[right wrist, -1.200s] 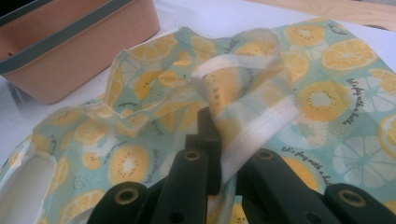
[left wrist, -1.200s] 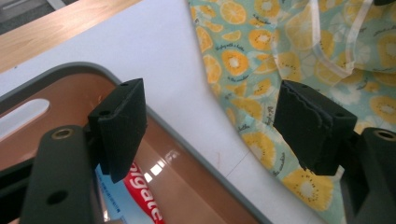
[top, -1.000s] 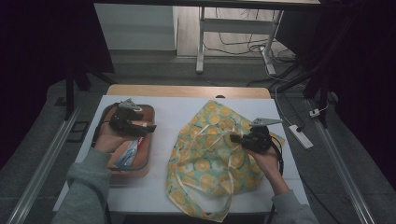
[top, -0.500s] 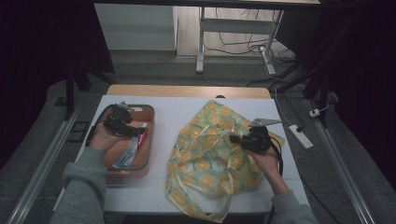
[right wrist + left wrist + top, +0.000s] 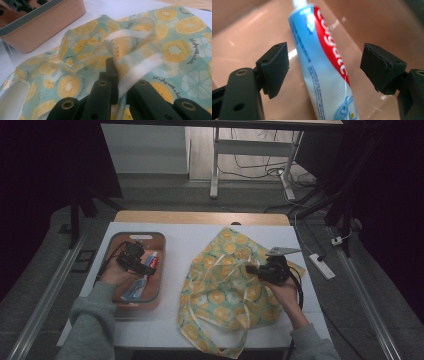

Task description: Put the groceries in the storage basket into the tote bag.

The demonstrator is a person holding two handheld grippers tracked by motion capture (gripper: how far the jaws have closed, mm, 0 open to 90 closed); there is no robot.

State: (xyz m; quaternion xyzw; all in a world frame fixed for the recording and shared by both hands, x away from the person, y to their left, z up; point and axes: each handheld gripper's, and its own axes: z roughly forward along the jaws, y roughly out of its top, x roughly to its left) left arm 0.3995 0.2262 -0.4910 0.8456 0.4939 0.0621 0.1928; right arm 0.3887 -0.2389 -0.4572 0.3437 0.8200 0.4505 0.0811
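A red, white and blue toothpaste tube [image 5: 322, 62] lies in a salmon-coloured tray [image 5: 155, 237] on the left of the table. My left gripper [image 5: 328, 66] is down in the tray, open. Its jaws have just been opening, and they stand on either side of the tube without touching it. From above, the left gripper [image 5: 142, 264] points at the tube [image 5: 150, 261]. A cloth bag [image 5: 225, 285] printed with citrus slices lies crumpled right of centre. My right gripper [image 5: 116, 72] is shut on a fold of the bag [image 5: 175, 50] with its cream hem, and in the high view it [image 5: 252, 269] sits at the bag's right side.
A blue packet [image 5: 134, 291] lies in the near part of the tray. The tray's wall [image 5: 45, 27] stands just left of the bag. The white tabletop [image 5: 185, 240] has a wooden far edge [image 5: 200, 216]. A white power strip [image 5: 321, 266] lies off the table's right side.
My left hand has sunk lower into the tray and shifted toward its near side, over the tube. The right hand and the bag have stayed where they were.
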